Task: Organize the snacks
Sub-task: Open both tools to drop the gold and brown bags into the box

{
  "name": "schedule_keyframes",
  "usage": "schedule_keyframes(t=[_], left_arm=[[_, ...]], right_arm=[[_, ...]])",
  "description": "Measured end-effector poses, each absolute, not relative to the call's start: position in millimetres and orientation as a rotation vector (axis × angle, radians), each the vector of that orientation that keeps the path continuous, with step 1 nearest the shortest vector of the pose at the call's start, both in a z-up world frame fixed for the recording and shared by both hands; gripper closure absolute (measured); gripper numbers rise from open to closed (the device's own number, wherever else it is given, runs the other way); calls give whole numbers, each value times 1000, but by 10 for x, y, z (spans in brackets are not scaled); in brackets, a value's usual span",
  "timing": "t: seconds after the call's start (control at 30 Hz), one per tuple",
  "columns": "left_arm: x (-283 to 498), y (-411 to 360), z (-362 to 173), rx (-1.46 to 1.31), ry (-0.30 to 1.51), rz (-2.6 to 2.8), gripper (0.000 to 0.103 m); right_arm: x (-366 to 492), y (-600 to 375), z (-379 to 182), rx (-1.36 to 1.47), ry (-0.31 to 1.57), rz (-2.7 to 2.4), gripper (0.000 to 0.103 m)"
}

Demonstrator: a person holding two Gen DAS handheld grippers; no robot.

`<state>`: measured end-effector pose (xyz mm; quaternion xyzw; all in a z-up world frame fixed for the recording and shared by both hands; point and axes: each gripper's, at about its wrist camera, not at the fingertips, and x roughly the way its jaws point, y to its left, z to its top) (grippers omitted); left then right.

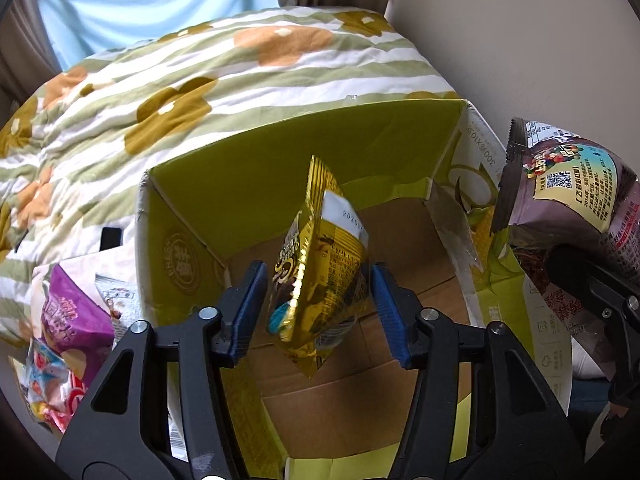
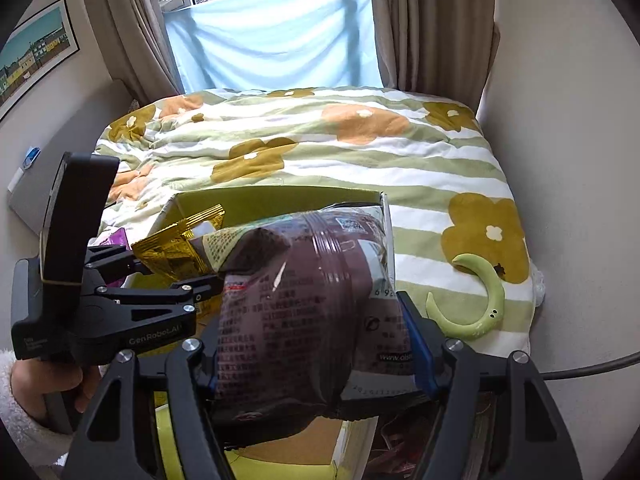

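Observation:
A gold foil snack bag [image 1: 324, 240] stands upright between the blue pads of my left gripper [image 1: 318, 300]. A small gap shows on each side, so the pads do not press it and the gripper is open. It hangs over the open cardboard box [image 1: 280, 152] with green inner walls and a brown bottom. My right gripper [image 2: 316, 344] is shut on a puffy brown-purple snack bag [image 2: 304, 300] at the box's right rim. The same brown-purple bag [image 1: 572, 188] shows at the right edge of the left wrist view. In the right wrist view my left gripper [image 2: 160, 276] and the gold bag [image 2: 176, 248] appear at left.
Several loose snack packets [image 1: 68, 320] lie left of the box on the flowered quilt [image 1: 200, 80]. A green crescent toy [image 2: 484, 300] rests on the quilt to the right. A hand in a fleecy sleeve [image 2: 40, 392] holds the left gripper. A wall borders the bed's right side.

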<state>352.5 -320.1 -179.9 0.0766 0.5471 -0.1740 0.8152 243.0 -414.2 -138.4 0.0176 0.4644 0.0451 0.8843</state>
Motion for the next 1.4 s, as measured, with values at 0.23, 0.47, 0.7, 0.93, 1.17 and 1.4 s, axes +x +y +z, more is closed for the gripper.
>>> schedule_keyframes(t=[0.23, 0.47, 0.7, 0.93, 1.17, 1.4], left_arm=[[3493, -3046, -1712, 177, 1131, -349, 1], [3306, -2733, -1502, 139, 1096, -312, 1], [3152, -2396, -1350, 79, 1063, -264, 1], [3094, -2179, -1365, 86, 1036, -171, 1], [3030, -2085, -1397, 33, 1058, -174, 1], [2829, -2057, -1157, 31, 997, -164, 1]], right_arm=[[2535, -4172, -1394, 40, 973, 62, 37], [2586, -4062, -1306, 37, 953, 67, 36], [2892, -3792, -1527, 13, 1013, 135, 36], [3068, -3711, -1829, 12, 1069, 149, 4], [2859, -3716, -1734, -26, 1022, 167, 1], [2704, -3765, -1480, -65, 981, 141, 1]])
